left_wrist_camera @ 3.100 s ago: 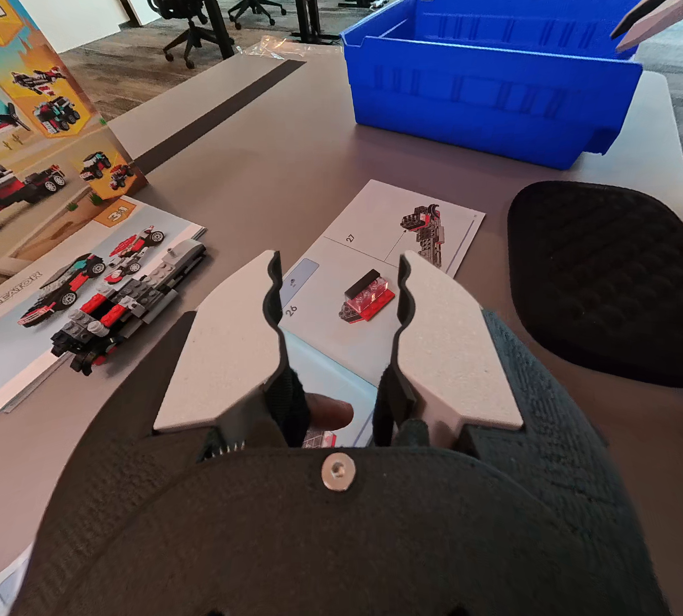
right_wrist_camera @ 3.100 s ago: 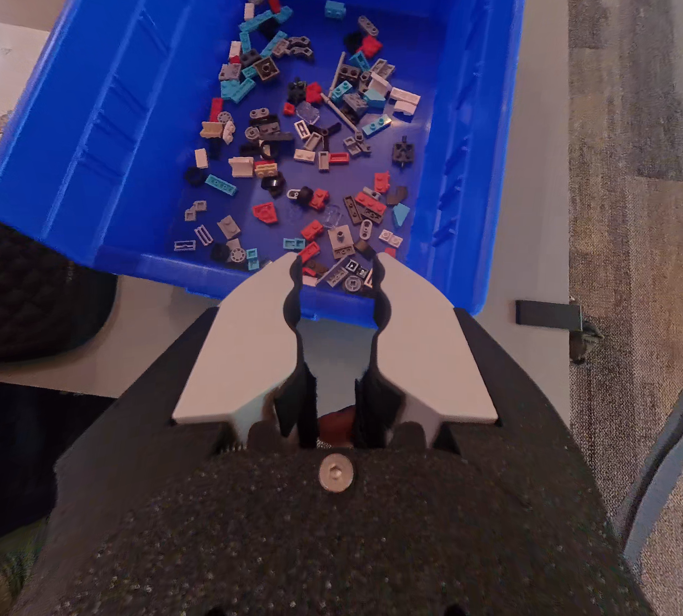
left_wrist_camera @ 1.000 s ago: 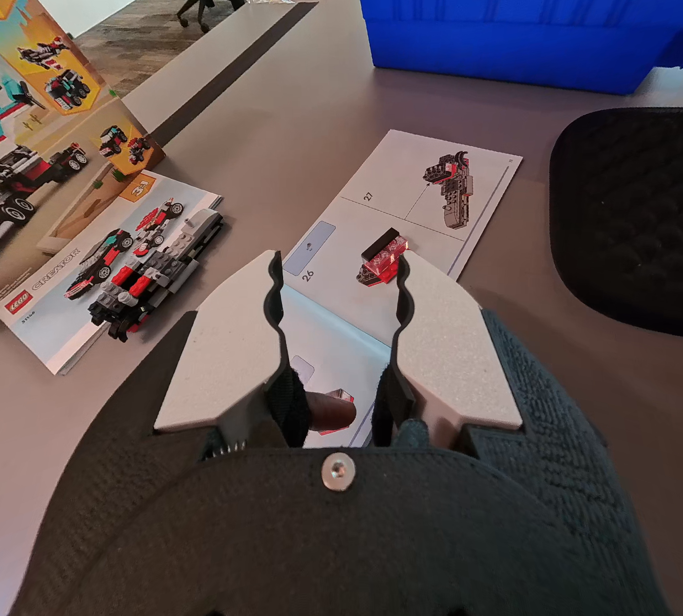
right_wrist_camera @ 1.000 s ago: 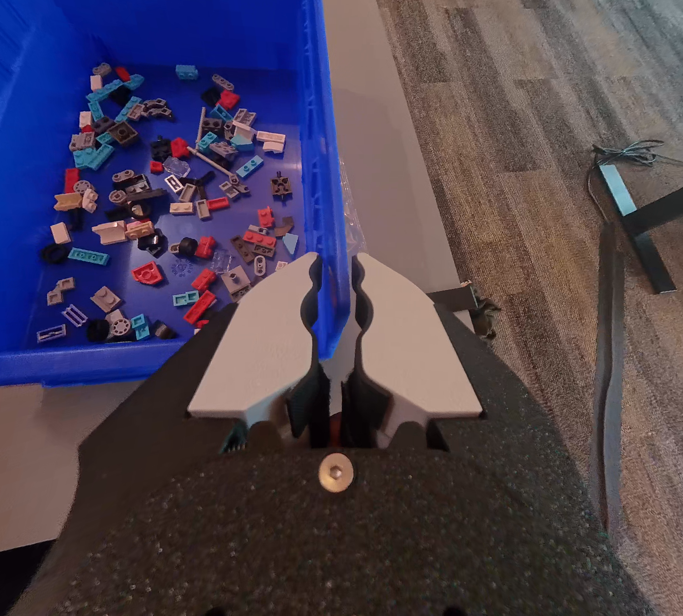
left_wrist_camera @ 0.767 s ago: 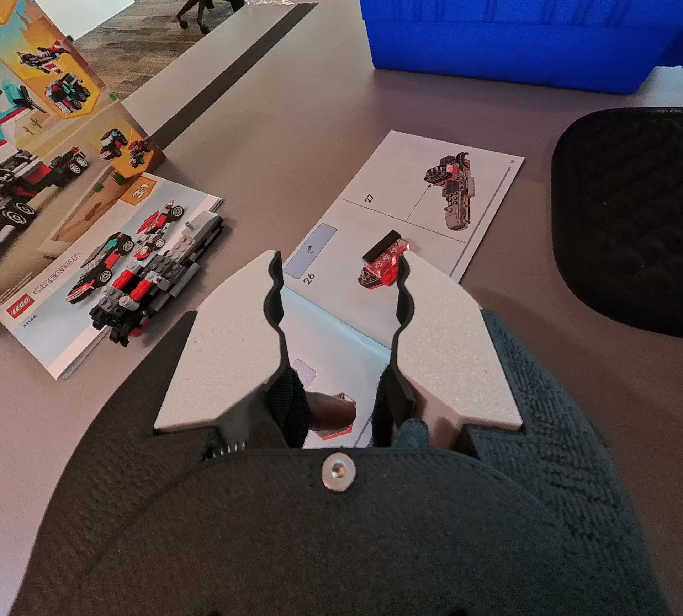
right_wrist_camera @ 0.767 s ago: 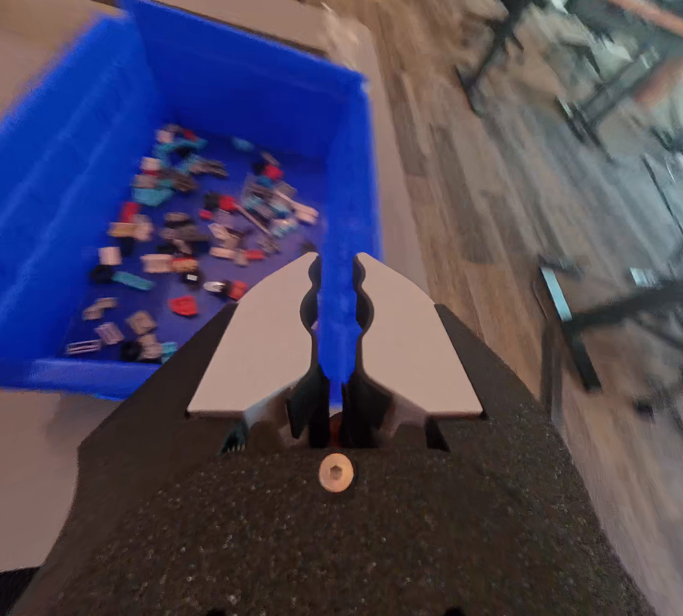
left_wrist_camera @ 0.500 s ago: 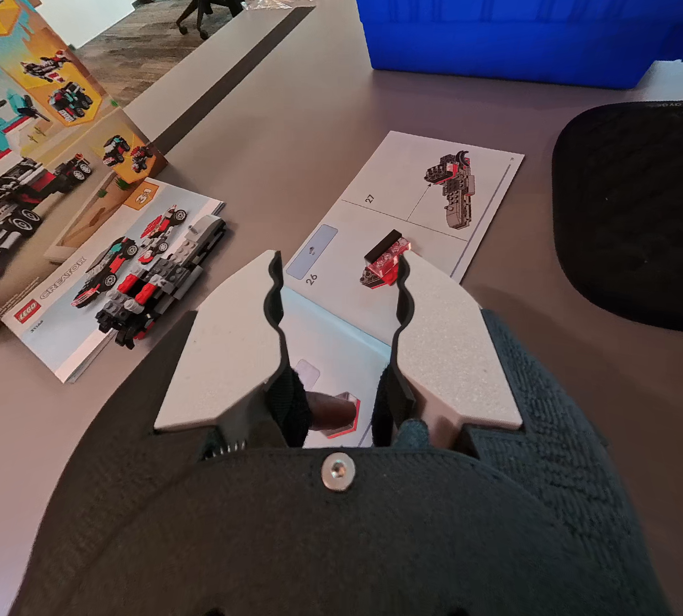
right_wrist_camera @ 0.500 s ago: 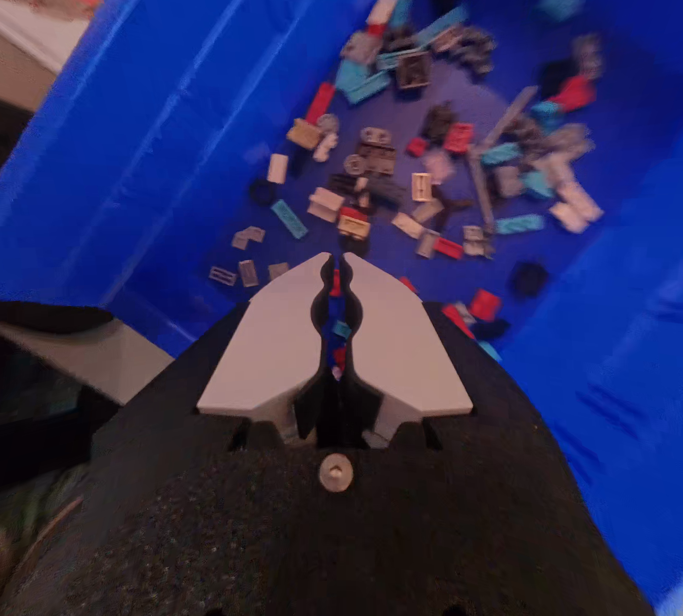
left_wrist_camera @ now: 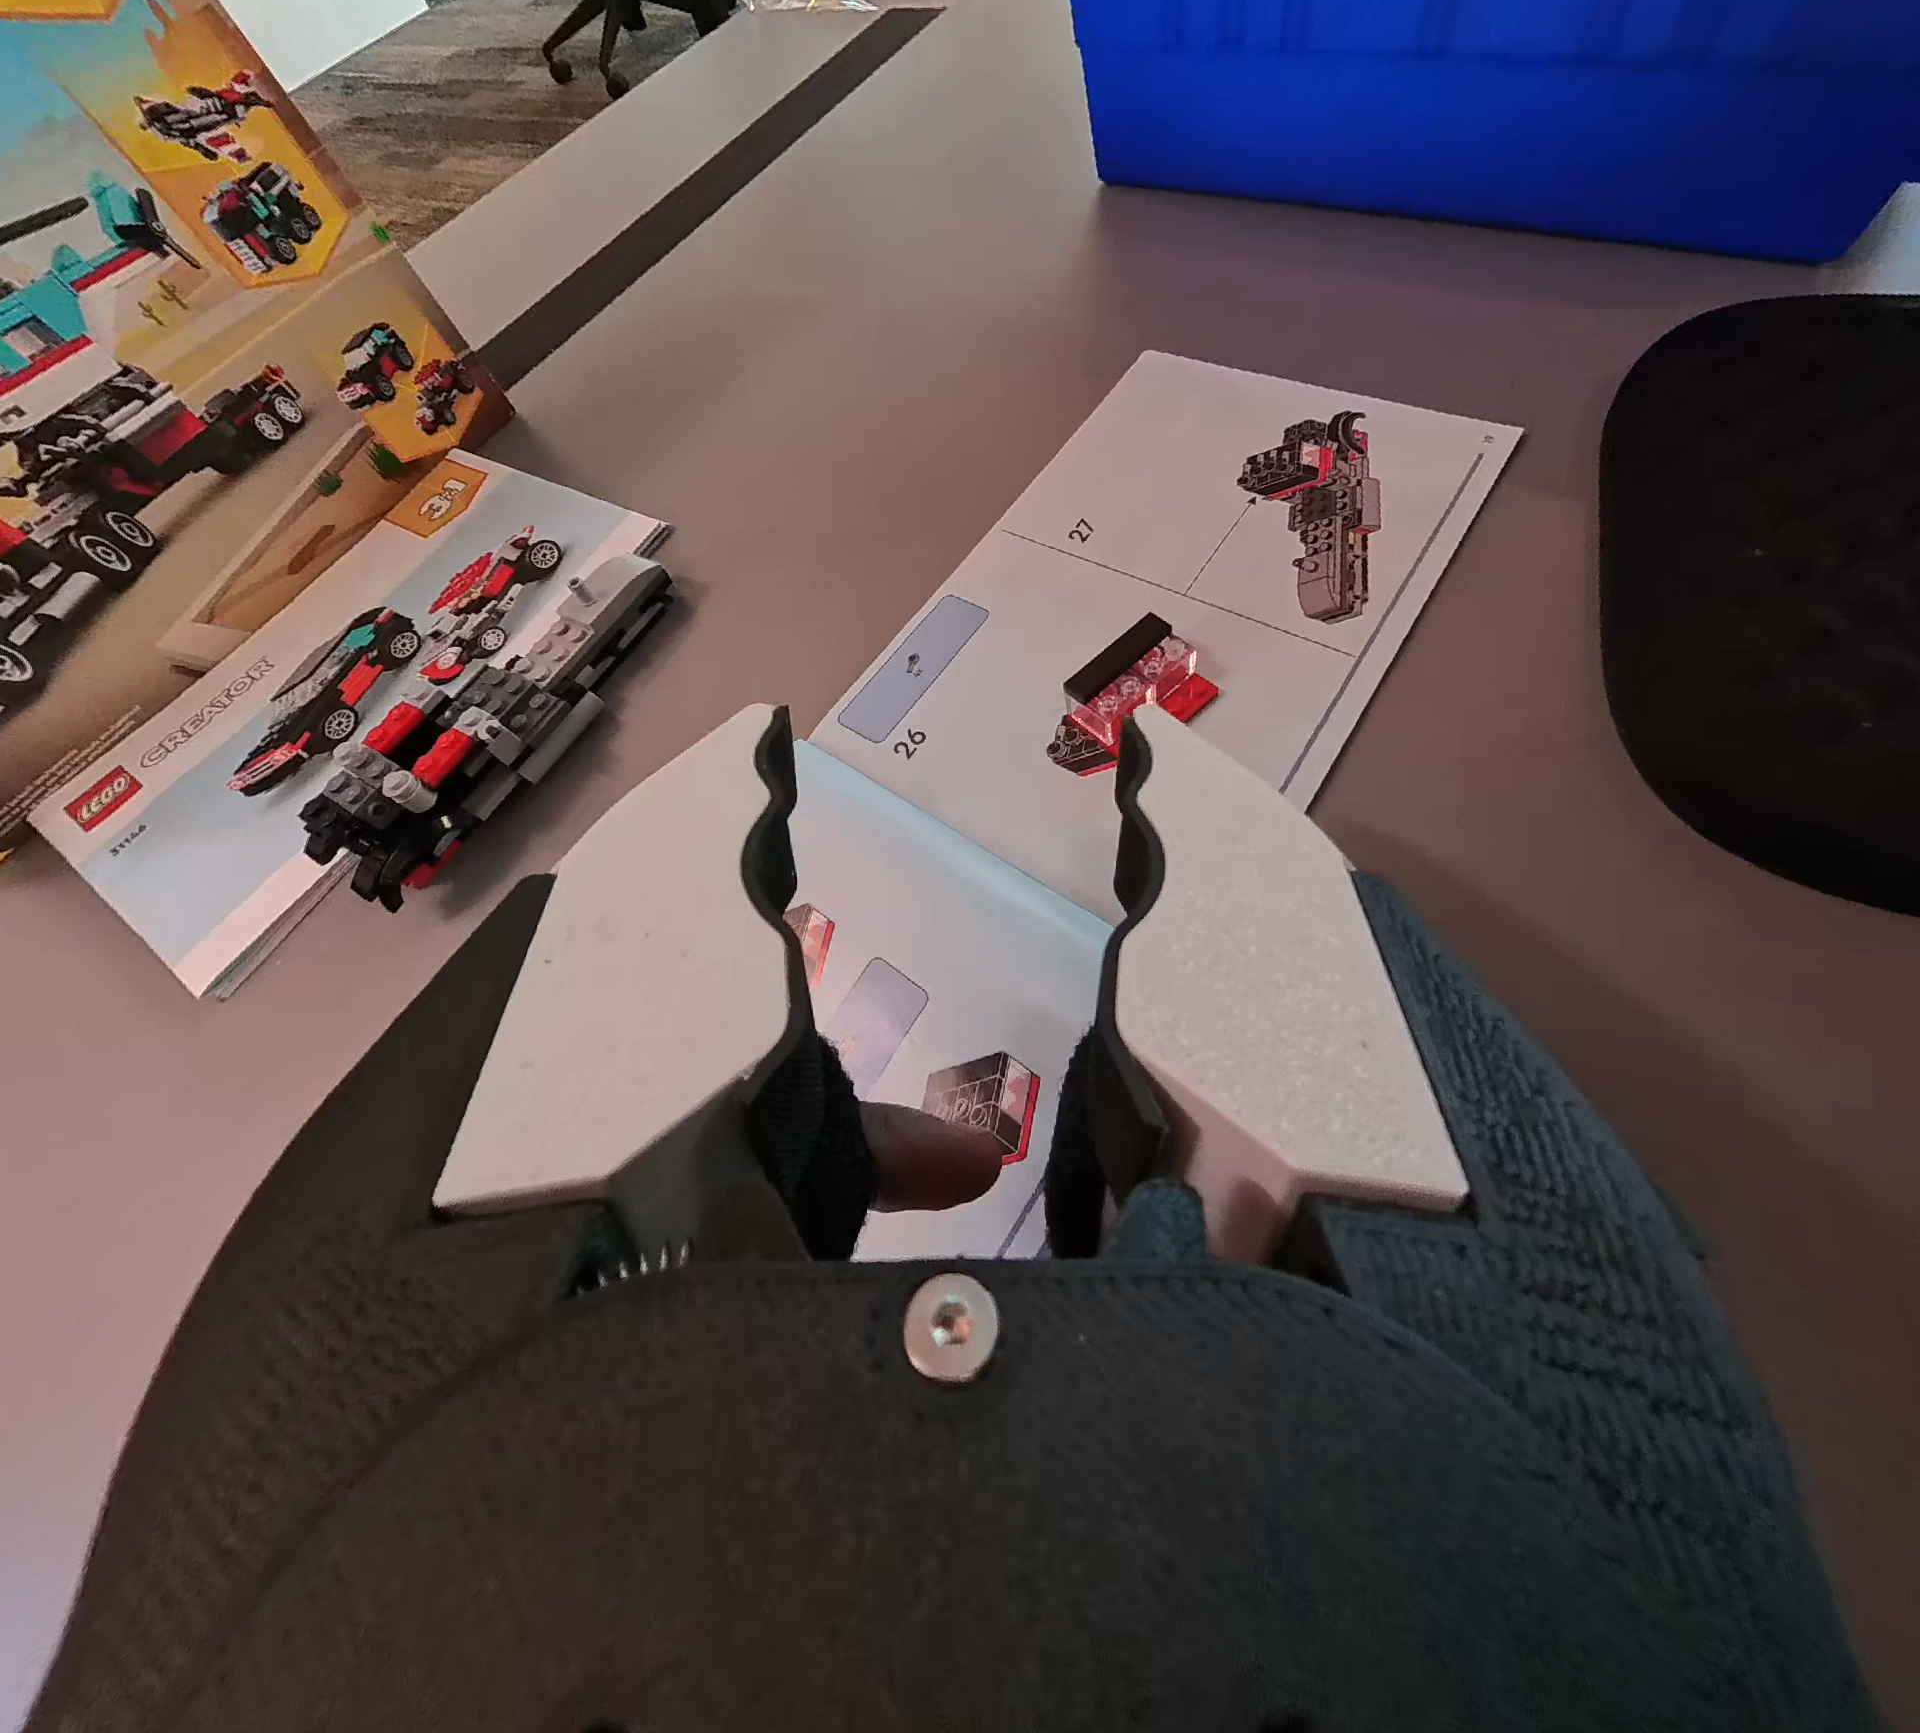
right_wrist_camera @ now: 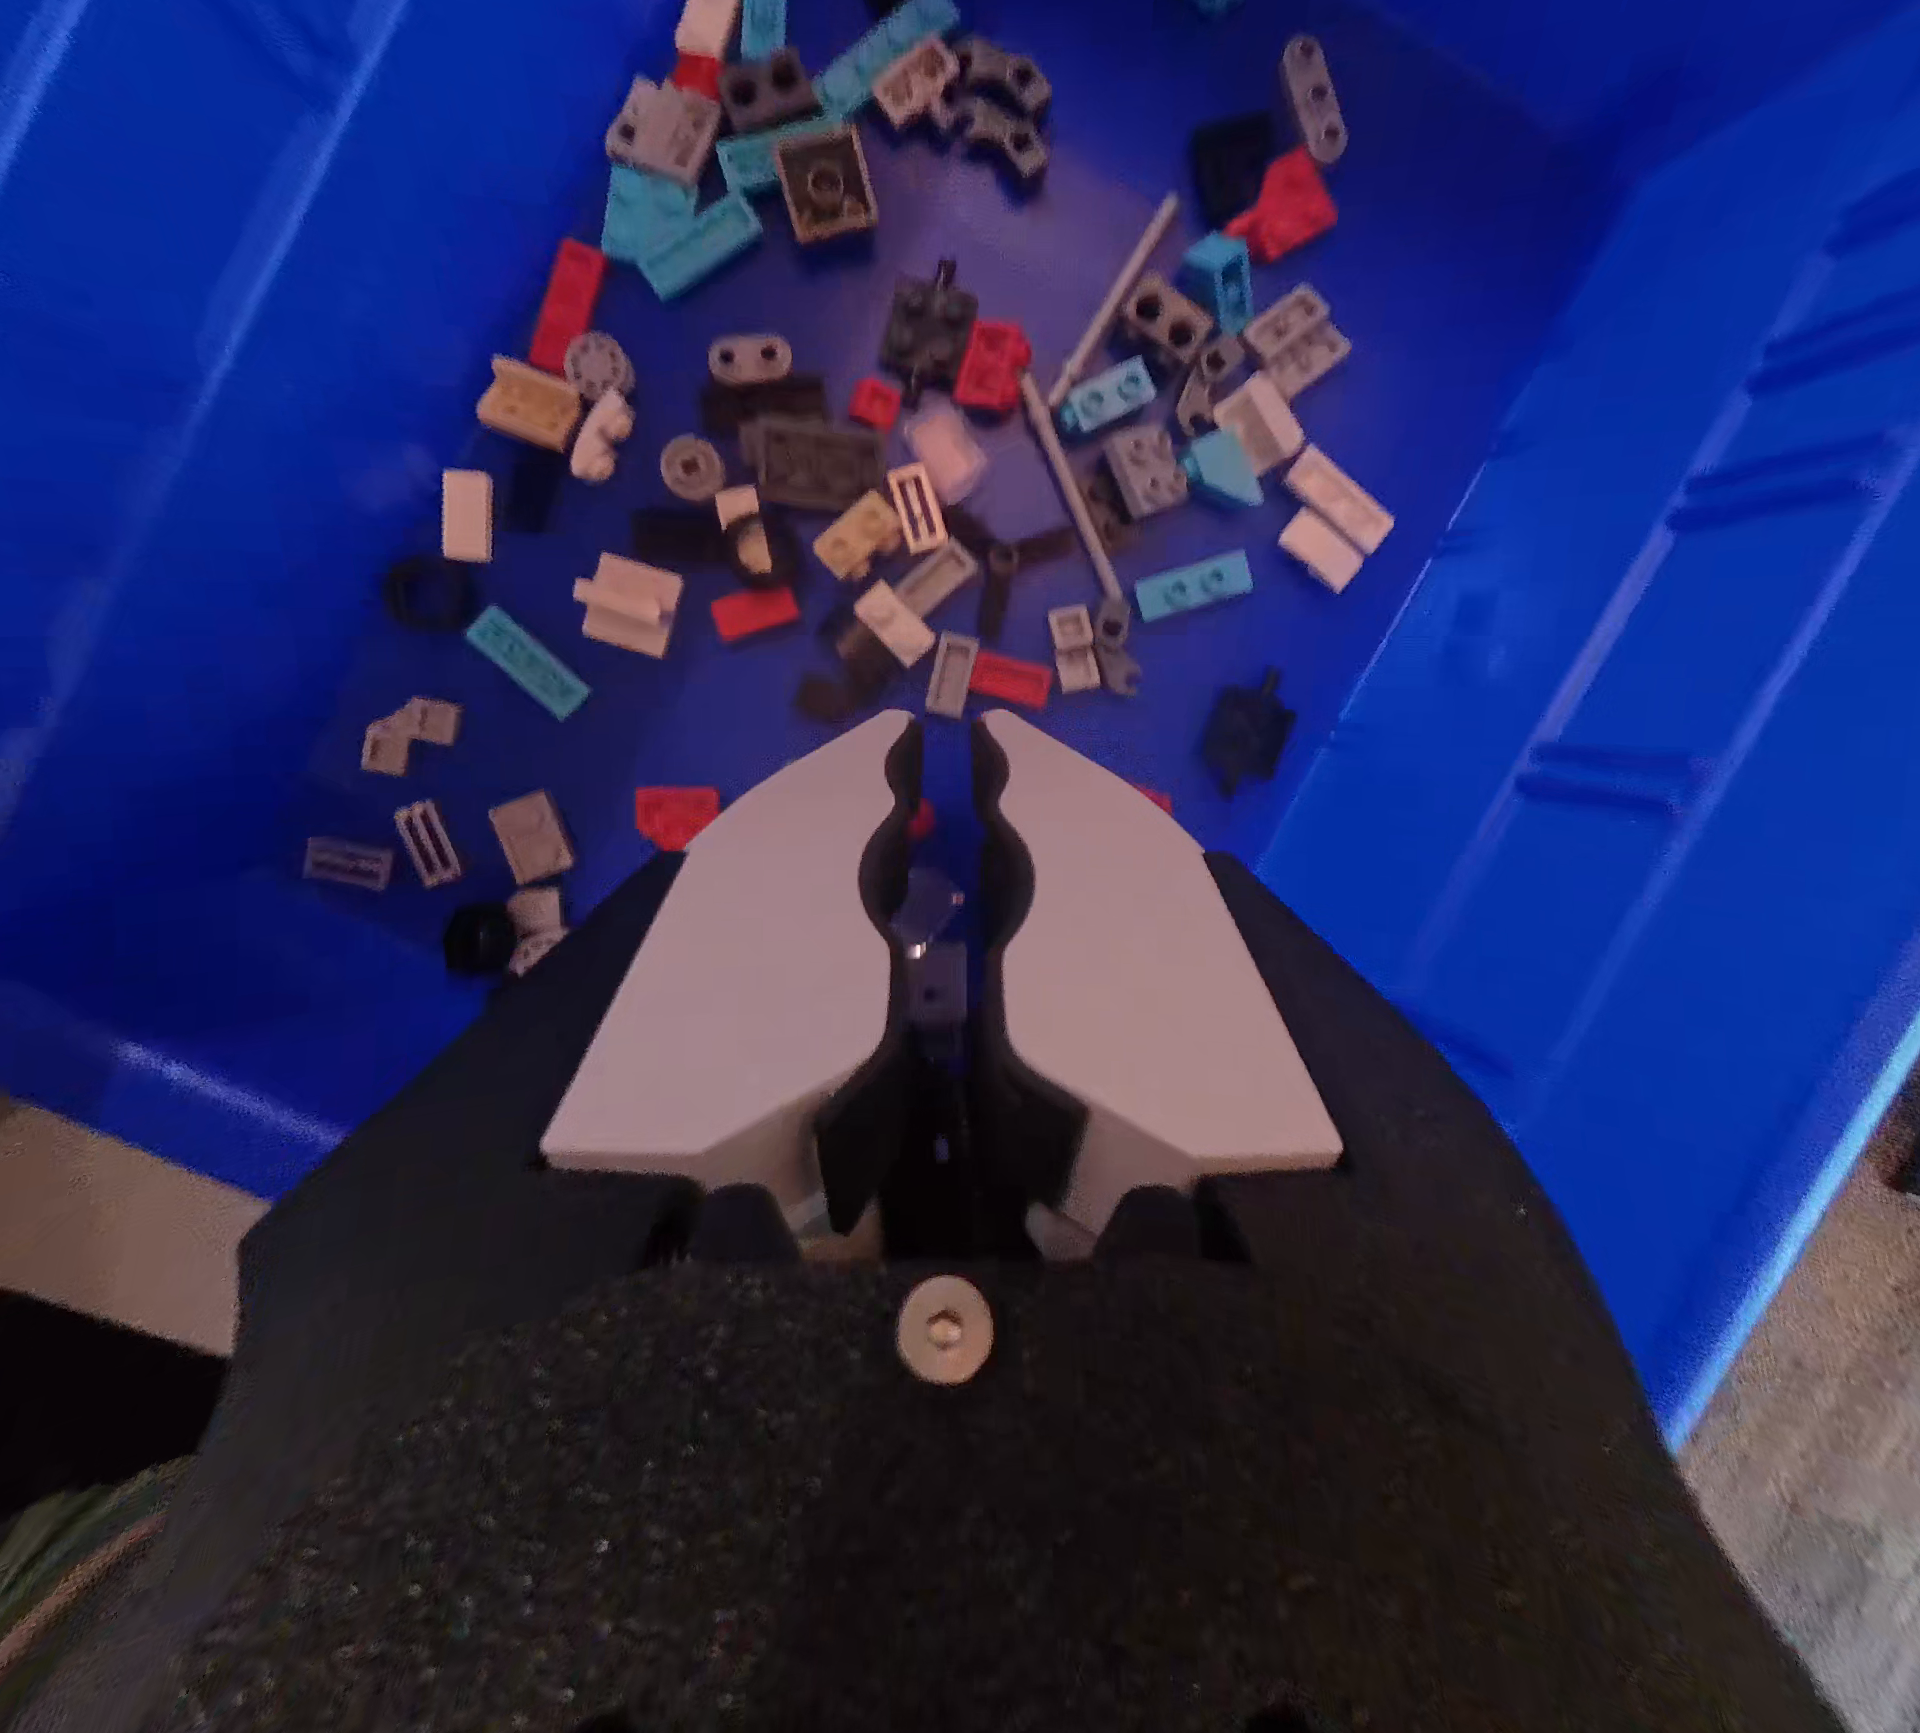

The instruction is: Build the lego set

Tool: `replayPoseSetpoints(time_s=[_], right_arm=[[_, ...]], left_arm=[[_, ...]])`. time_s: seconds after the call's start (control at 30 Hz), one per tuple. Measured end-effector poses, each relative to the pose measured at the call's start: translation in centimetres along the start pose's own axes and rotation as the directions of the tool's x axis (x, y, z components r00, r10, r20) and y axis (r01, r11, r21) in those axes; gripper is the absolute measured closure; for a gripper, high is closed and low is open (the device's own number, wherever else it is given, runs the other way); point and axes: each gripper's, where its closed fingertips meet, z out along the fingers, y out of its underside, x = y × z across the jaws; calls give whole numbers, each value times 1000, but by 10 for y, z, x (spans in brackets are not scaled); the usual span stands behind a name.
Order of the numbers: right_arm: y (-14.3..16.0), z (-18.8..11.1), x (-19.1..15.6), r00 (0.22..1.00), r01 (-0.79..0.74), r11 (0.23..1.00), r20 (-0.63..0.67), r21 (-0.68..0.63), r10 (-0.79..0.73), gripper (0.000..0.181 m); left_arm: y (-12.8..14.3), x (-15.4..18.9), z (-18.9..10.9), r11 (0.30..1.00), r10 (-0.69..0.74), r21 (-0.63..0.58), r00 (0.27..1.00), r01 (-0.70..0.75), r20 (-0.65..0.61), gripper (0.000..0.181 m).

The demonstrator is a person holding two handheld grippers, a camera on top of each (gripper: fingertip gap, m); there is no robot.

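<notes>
My left gripper (left_wrist_camera: 951,727) is open and empty, low over the open instruction booklet (left_wrist_camera: 1195,561). A small red, black and clear sub-assembly (left_wrist_camera: 1132,696) lies on that page just ahead of the right fingertip. The part-built grey, red and black car (left_wrist_camera: 488,727) lies on a closed booklet (left_wrist_camera: 208,852) to the left. My right gripper (right_wrist_camera: 945,727) hangs inside the blue bin (right_wrist_camera: 1558,748), its jaws almost together with a thin gap and nothing seen gripped. Several loose lego pieces (right_wrist_camera: 935,436) lie on the bin floor ahead of it. A few pieces show through the gap.
The lego box (left_wrist_camera: 156,281) stands at the far left. The blue bin (left_wrist_camera: 1507,21) is at the back right of the table, a black pad (left_wrist_camera: 1766,592) to the right. Office chairs and desks are beyond the table. Across from one pair of fingers to the other is roughly 40 centimetres.
My right gripper swung from the bin's right wall back over the pieces and dropped lower, its jaws closing further. My left gripper stayed open and only drifted slightly.
</notes>
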Motion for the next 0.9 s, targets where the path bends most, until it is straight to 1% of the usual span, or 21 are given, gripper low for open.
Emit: replayPoseSetpoints(time_s=[0.1, 0.17, 0.27, 0.47, 0.53, 0.57, 0.6, 0.67, 0.7, 0.73, 0.8, 0.9], right_arm=[[14, -4, -6, 1000, -4, 999, 26, -44, 5, 170], [17, -2, -10, 999, -2, 998, 42, -57, 5, 168], [8, 1, -15, 998, -2, 1000, 70, -17, 3, 165], [-16, 15, -18, 996, 67, 996, 48, 56, -70, 160], [-8, 20, -23, 994, 67, 998, 88, -1, -66, 163], [-6, 20, -24, 994, 64, 998, 93, -5, -63, 167], [-2, 16, -28, 991, 60, 998, 125, -19, -57, 172], [12, 8, -41, 978, 48, 997, 207, -68, -33, 172], [17, 3, -43, 974, 44, 996, 224, -77, -26, 171], [19, 0, -40, 978, 37, 996, 206, -77, -20, 168], [10, -4, -28, 990, 13, 1000, 140, -13, -11, 162], [-21, -2, -9, 998, -22, 987, 62, 159, 12, 148]], left_arm=[[0, 2, 2, 1000, 1, 0, 1000, -1, -5, 121], [1, 3, 3, 1000, 2, -3, 1000, -2, -10, 121], [1, 5, 3, 1000, 11, -10, 1000, -11, -13, 121], [1, 5, 2, 1000, 10, -11, 1000, -10, -6, 121], [1, 5, 1, 1000, 8, -12, 1000, -8, -5, 121], [2, 5, 1, 1000, 8, -14, 1000, -8, -5, 121], [2, 5, 1, 1000, 8, -16, 1000, -8, -4, 121], [3, 4, 0, 1000, 6, -16, 1000, -6, -1, 121], [3, 3, 0, 1000, 4, -13, 1000, -4, 1, 121], [3, 3, 0, 1000, 2, -11, 1000, -2, 1, 121], [3, 3, 1, 1000, 2, -9, 1000, -2, -2, 121], [1, 5, 3, 1000, 8, -5, 1000, -8, -10, 121]])
